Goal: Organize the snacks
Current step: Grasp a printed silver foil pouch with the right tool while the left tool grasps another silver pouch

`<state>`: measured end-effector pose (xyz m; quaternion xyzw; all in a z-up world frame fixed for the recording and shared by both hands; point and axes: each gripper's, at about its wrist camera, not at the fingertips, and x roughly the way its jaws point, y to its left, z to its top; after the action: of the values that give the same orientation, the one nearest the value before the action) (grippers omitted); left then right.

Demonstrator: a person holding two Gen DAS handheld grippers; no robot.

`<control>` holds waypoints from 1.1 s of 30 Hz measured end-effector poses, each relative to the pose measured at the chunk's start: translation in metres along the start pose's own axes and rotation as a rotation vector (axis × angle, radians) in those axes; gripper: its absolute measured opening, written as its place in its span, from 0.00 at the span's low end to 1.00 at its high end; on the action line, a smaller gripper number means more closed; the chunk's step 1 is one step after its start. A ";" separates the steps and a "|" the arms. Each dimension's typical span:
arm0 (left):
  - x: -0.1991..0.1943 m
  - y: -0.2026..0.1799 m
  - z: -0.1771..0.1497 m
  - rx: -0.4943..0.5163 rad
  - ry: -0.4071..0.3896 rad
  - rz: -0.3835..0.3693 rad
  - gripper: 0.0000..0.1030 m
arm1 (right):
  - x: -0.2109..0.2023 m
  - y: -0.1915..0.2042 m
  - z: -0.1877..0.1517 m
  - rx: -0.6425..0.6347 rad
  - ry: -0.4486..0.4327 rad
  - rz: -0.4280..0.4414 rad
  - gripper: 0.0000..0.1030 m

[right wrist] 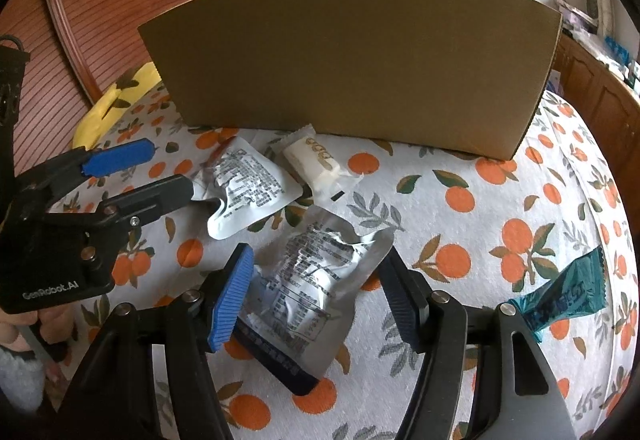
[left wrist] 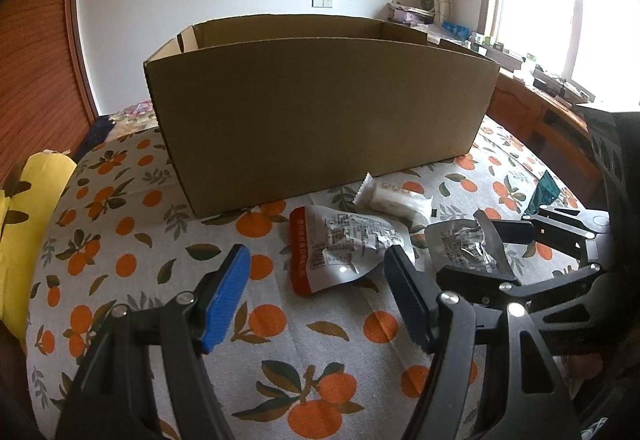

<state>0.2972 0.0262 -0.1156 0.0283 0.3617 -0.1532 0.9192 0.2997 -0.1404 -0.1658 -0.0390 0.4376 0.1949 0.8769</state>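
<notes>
Right wrist: crinkled foil pouch between spread ribbed right gripper; left gripper spread likewise.

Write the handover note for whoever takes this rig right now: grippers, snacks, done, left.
Left gripper: open, empty, aimed at the silver packet with the orange edge.
Right gripper: open, fingers either side of the crumpled silver packet with the dark edge, not closed on it.
Also on the orange-print cloth: white wrapped snack near the cardboard box, teal bar to the right.
Done: nothing visibly boxed; box interior mostly hidden.
Left: all four snacks into the box.
</notes>
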 end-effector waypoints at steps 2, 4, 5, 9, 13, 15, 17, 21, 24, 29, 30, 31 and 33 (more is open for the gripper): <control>0.000 0.001 0.000 -0.004 0.002 0.002 0.68 | 0.002 0.005 -0.001 -0.023 -0.003 -0.016 0.64; 0.001 0.001 0.000 -0.002 0.006 0.002 0.68 | 0.004 0.013 -0.002 -0.069 0.002 -0.054 0.61; 0.001 0.001 0.000 0.001 0.005 0.003 0.68 | 0.005 0.017 -0.002 -0.091 0.003 -0.058 0.56; 0.001 -0.002 0.001 0.010 0.006 -0.004 0.68 | 0.004 0.018 -0.004 -0.113 0.005 -0.054 0.54; 0.003 -0.010 0.005 0.022 0.007 -0.017 0.68 | -0.005 0.009 -0.010 -0.102 -0.003 -0.045 0.54; 0.007 -0.012 0.008 0.019 0.016 -0.034 0.68 | -0.010 0.005 -0.011 -0.096 -0.011 -0.045 0.54; 0.013 -0.015 0.011 0.023 0.042 -0.043 0.68 | -0.012 -0.001 -0.012 -0.089 -0.014 -0.054 0.54; 0.025 -0.019 0.017 0.034 0.071 -0.035 0.68 | -0.010 -0.013 -0.014 -0.069 -0.005 -0.046 0.54; 0.034 -0.020 0.020 0.041 0.097 -0.031 0.68 | -0.010 -0.013 -0.016 -0.076 -0.008 -0.033 0.55; 0.049 -0.025 0.019 0.057 0.137 -0.016 0.70 | -0.016 -0.008 -0.024 -0.108 -0.018 -0.034 0.55; 0.050 -0.027 0.019 0.068 0.135 0.002 0.73 | -0.016 -0.008 -0.024 -0.109 -0.019 -0.034 0.55; 0.052 -0.029 0.019 0.076 0.142 0.004 0.74 | -0.015 -0.007 -0.024 -0.109 -0.020 -0.033 0.55; 0.054 -0.031 0.020 0.080 0.150 0.006 0.76 | -0.015 -0.008 -0.025 -0.108 -0.020 -0.032 0.55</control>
<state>0.3378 -0.0208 -0.1351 0.0775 0.4230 -0.1623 0.8881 0.2761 -0.1581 -0.1701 -0.0912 0.4169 0.2048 0.8809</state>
